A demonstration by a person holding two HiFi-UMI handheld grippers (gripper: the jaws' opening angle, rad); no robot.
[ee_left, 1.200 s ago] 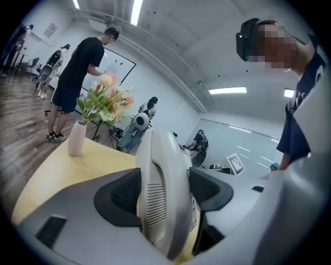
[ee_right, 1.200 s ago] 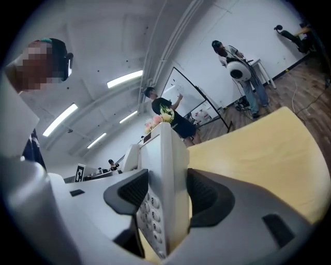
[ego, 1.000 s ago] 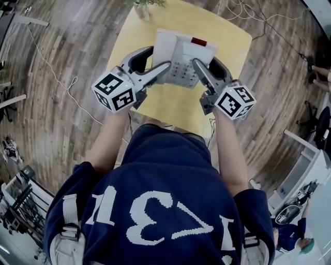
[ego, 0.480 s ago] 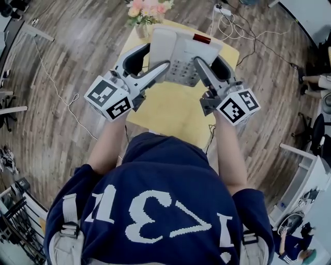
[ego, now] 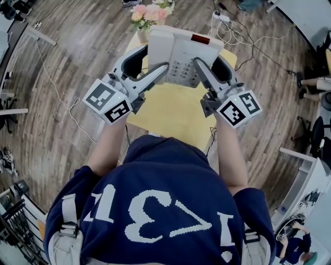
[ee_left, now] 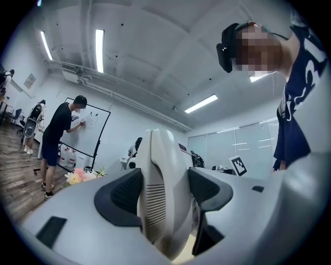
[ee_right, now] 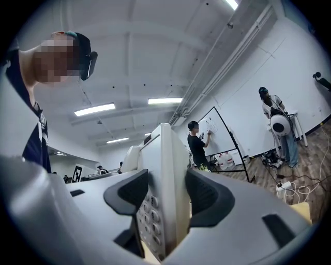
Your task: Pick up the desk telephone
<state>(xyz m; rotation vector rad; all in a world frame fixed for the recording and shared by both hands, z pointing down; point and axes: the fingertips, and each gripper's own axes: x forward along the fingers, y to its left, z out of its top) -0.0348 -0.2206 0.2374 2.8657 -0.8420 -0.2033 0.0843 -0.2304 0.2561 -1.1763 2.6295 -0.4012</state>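
— While my left hand-held gripper [ee_left: 163,192] clamps the handset side of the desk telephone [ego: 181,47] and my right hand-held gripper [ee_right: 163,195] clamps its keypad side, I've raised both over the last second.

— Where is the telephone now?

— Clear above the table [ego: 170,111], carried between the two. The table looks smaller beneath it than before, and the flowers [ego: 149,12] at the table's far edge have come into view.

— Meaning?

— I judge the pick-up is essentially done. Both grips must stay firm, or the handset could slip loose.
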